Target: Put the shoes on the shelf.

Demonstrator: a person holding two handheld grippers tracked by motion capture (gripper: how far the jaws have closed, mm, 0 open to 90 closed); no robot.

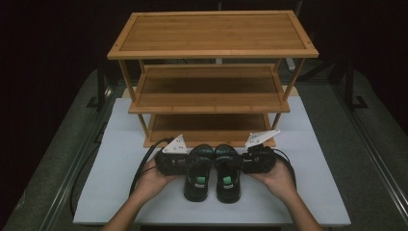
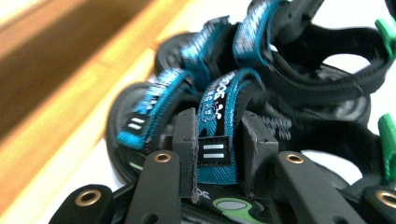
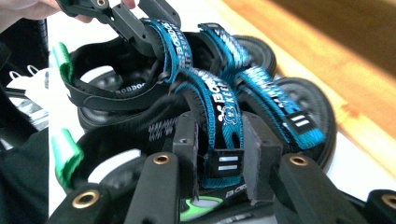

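Straddling each claw (image 2: 217, 154): 1 sandal strap (image 2: 215, 126)

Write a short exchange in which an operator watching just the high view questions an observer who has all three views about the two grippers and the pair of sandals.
Operator: Does the left gripper actually have the left sandal?
Observer: Yes. In the left gripper view its pads press both edges of a blue strap across the sandal.
Operator: And the right gripper on the right sandal?
Observer: Same. The right gripper view shows its jaws squeezing that sandal's matching strap, just above a black tab with white bars.
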